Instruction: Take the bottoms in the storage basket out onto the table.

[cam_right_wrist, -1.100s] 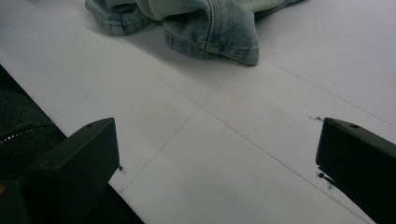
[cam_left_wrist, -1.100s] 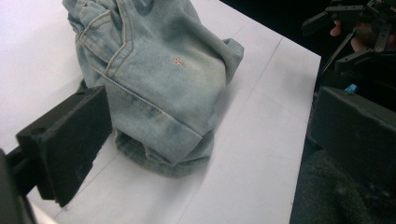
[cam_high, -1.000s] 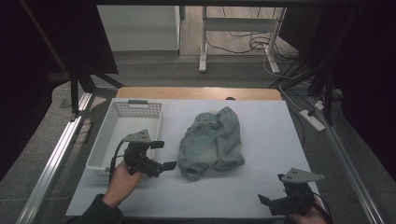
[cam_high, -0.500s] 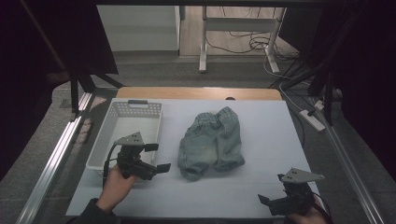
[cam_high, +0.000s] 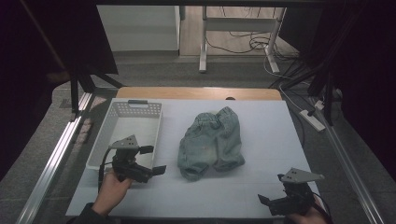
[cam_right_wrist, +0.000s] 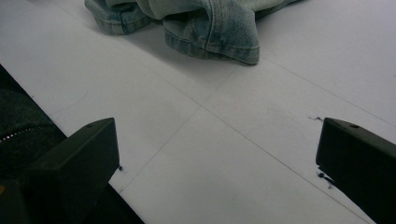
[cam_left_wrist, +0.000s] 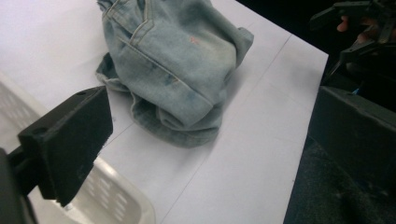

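The blue jeans (cam_high: pixel 211 142) lie bunched up in the middle of the white counter (cam_high: pixel 261 121) — nothing holds them. The left gripper (cam_high: pixel 150 159) is wide open beside the white basket (cam_high: pixel 122 122), near the jeans. The right gripper (cam_high: pixel 268 201) is wide open too — empty, well apart from them.

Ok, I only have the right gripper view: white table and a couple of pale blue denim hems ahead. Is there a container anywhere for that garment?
Observer: Yes, a white perforated plastic basket stands on the table, left of the crumpled pale blue denim garment and apart from it.
Operator: Anything in it?
Observer: It looks empty in the high view.
Operator: And where is the left gripper?
Observer: The left gripper is at the basket's near right corner, jaws open, holding nothing, aimed toward the denim.
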### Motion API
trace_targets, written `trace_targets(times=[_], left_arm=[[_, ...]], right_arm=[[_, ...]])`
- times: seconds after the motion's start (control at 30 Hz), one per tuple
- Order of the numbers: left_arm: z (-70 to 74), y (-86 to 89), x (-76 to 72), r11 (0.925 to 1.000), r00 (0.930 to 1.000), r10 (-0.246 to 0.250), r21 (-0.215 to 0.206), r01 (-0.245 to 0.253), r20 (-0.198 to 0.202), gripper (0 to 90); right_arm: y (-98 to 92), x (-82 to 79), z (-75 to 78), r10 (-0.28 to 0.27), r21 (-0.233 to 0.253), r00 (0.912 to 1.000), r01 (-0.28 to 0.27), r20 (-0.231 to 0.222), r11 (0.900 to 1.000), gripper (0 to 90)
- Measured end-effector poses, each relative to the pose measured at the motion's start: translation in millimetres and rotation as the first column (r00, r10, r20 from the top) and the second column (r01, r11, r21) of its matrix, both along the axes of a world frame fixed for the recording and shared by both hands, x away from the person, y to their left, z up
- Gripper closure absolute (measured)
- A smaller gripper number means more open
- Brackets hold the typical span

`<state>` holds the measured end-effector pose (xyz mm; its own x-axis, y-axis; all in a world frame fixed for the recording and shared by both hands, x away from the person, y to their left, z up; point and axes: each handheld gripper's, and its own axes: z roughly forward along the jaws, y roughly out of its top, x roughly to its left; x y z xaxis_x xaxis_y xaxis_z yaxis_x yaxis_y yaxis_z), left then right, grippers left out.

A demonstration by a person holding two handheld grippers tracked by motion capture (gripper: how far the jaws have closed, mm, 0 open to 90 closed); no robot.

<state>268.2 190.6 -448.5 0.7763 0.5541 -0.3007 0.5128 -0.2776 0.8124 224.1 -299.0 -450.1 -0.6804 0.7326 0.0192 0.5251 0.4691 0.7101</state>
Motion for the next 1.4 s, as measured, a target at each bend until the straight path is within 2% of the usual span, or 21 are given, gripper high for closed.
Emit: trace_targets(times=[0.2,0.8,1.4], left_arm=[[-2.3,2.4,-4.2,0.9999,1.0,0.007,0.011,-0.007,-0.002,0.9],[-1.5,16.2,-21.3,0.9994,0.9994,0.034,0.004,-0.034,0.006,0.5],[-5.7,31.8,-34.2,0.9978,0.9978,0.066,-0.003,-0.066,-0.009,0.2]], right_arm=[[-0.1,0.1,0.0,0.0,0.001,1.0,0.0,-0.001,1.0,0.0],[0.3,0.1,0.0,-0.001,-0.002,1.0,0.001,0.0,1.0,0.0],[0.6,0.0,0.0,-0.003,-0.007,1.0,0.003,0.001,1.0,0.0]])
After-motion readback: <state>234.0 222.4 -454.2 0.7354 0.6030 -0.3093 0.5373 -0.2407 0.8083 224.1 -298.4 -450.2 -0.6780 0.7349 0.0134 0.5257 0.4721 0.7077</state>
